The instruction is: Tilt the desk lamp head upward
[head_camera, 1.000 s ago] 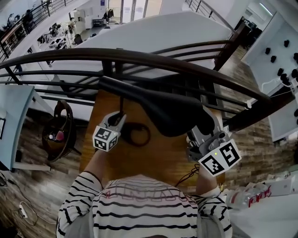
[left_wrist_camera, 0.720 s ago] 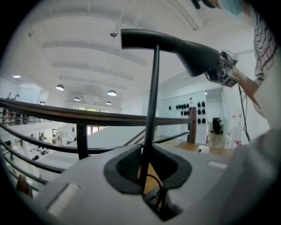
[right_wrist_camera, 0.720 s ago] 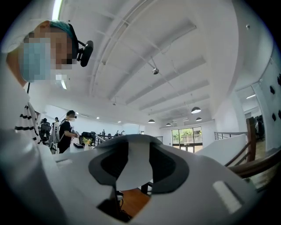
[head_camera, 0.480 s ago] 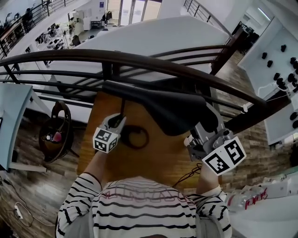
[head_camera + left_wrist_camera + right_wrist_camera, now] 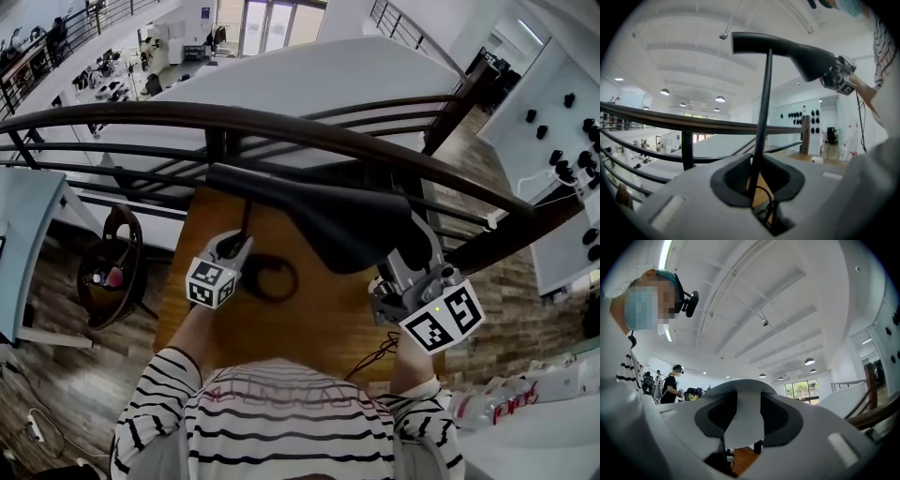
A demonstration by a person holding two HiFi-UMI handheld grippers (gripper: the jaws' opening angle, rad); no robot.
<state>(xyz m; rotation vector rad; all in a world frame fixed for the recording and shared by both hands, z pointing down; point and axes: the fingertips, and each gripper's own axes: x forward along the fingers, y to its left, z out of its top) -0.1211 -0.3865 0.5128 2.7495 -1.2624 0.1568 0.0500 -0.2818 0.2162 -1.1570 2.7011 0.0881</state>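
- Surface [image 5: 281, 328]: warm brown wood, set against the railing.
- Handrail [image 5: 309, 124]: dark and curved, running left to right on the far side, with thin dark bars below it.
- Floor [image 5: 56, 370]: wood planks, to the left and right of the surface.
- Round dark stand [image 5: 117, 267]: near left, on the floor.
- Wall panel [image 5: 553, 131]: white, on the right, studded with black knobs.
- Lower hall beyond the rail: desks [image 5: 108, 80] far left, glazed doors [image 5: 272, 19] far centre.
- Ceiling [image 5: 693, 61]: white and beamed, with round pendant lamps [image 5: 720, 99].
- Window [image 5: 802, 390]: daylight, greenery outside.
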